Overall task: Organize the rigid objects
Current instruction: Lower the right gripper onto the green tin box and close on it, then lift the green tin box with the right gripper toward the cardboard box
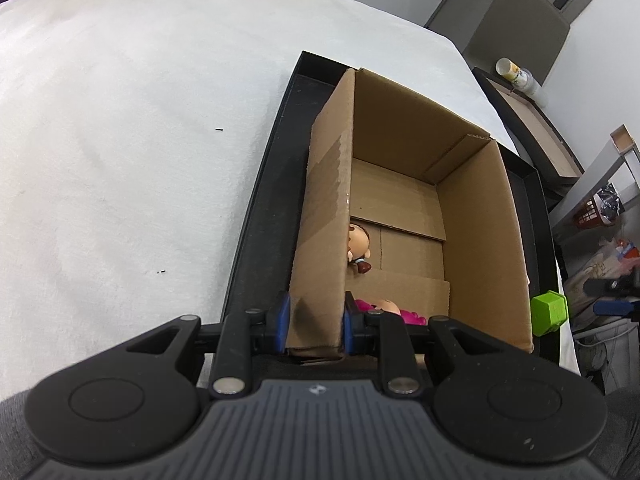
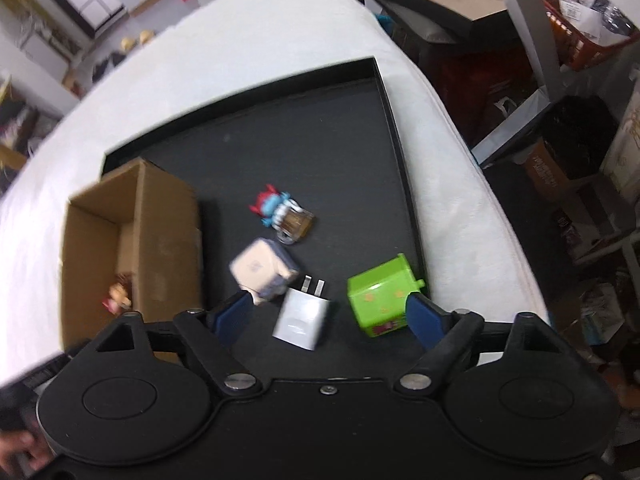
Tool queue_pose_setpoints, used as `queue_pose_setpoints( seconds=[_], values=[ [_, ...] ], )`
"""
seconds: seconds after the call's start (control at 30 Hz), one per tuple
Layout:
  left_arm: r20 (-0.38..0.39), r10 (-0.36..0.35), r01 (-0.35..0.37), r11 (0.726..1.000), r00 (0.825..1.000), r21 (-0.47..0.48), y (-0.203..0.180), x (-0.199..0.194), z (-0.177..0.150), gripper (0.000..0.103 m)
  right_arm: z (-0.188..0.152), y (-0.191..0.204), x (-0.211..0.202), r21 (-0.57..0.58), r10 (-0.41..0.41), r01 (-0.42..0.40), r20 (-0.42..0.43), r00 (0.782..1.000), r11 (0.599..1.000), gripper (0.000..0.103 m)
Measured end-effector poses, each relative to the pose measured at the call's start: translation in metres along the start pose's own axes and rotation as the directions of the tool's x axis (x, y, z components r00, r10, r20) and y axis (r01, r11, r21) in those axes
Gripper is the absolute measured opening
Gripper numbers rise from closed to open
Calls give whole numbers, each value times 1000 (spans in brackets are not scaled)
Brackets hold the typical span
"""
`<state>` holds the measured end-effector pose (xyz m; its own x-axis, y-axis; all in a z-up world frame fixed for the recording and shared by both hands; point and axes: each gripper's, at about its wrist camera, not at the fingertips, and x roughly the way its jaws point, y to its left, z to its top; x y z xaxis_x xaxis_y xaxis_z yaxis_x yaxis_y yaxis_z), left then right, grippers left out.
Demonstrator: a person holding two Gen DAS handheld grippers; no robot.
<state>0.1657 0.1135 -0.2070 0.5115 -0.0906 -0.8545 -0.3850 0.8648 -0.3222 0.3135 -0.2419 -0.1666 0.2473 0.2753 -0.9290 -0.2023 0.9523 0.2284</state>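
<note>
My left gripper is shut on the near left wall of an open cardboard box that stands in a black tray. Inside the box lie a small brown-haired figurine and a pink doll. In the right wrist view, my right gripper is open above the tray floor, with a white charger plug between its fingers. A green toy block, a cream and blue cube and a blue and red figure with a brown mug lie nearby. The box stands at the left.
The tray rests on a white cloth-covered table. The green block also shows past the box's right wall in the left wrist view. Shelves, boxes and a red basket crowd the room past the table's right edge.
</note>
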Motion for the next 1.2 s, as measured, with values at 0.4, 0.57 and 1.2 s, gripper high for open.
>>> queue_pose_setpoints(
  seconds=[0.4, 0.57, 1.2],
  values=[
    [13, 48, -48, 999, 999, -11, -6, -1, 1, 23, 5, -13, 36, -106, -67, 58, -82, 994, 993, 77],
    [19, 52, -52, 999, 998, -9, -6, -3, 0, 23, 4, -10, 46, -148, -92, 78, -95, 991, 986, 73],
    [32, 5, -6, 1000, 999, 14, -4, -8, -3, 23, -5, 6, 41, -221, -167, 145, -84, 982, 964, 49]
  ],
)
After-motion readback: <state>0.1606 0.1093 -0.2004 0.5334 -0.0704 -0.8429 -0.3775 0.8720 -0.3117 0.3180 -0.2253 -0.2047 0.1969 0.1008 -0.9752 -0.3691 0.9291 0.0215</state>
